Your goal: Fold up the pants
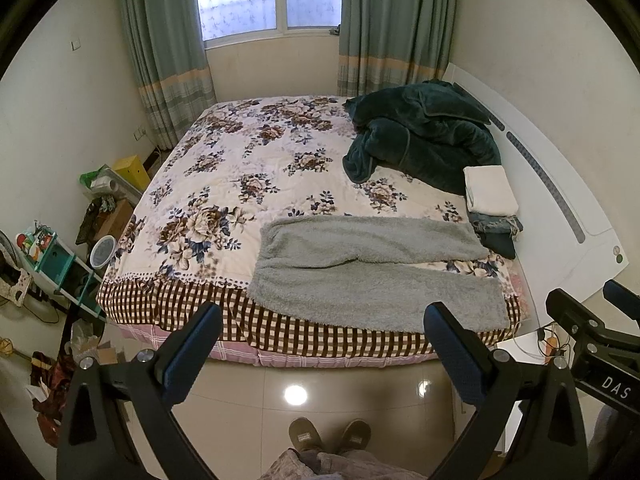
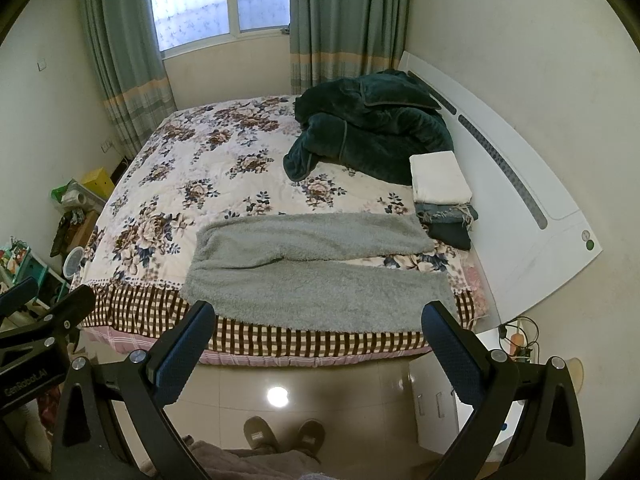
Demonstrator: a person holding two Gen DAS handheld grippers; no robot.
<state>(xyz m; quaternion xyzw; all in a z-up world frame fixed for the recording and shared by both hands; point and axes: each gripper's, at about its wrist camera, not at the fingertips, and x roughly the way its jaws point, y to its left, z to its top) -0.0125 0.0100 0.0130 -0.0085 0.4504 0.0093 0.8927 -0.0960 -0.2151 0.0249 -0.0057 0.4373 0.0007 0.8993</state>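
Note:
Grey fleece pants (image 1: 372, 268) (image 2: 316, 268) lie spread flat on the near right part of the bed, waist to the left, both legs running right and slightly apart. The left gripper (image 1: 324, 320) is held over the floor short of the bed edge, jaws wide apart and holding nothing. The right gripper (image 2: 320, 318) hangs likewise in front of the bed, open and empty. Each gripper shows at the edge of the other's view. Neither touches the pants.
The bed (image 1: 248, 168) has a floral cover with a checked border. A dark green blanket (image 1: 424, 136) is heaped at the far right. A pile of folded clothes (image 1: 490, 196) sits by the white headboard (image 1: 552, 184). Clutter and shelves (image 1: 60, 264) stand at left. A person's slippers (image 1: 328, 434) are on the tiled floor.

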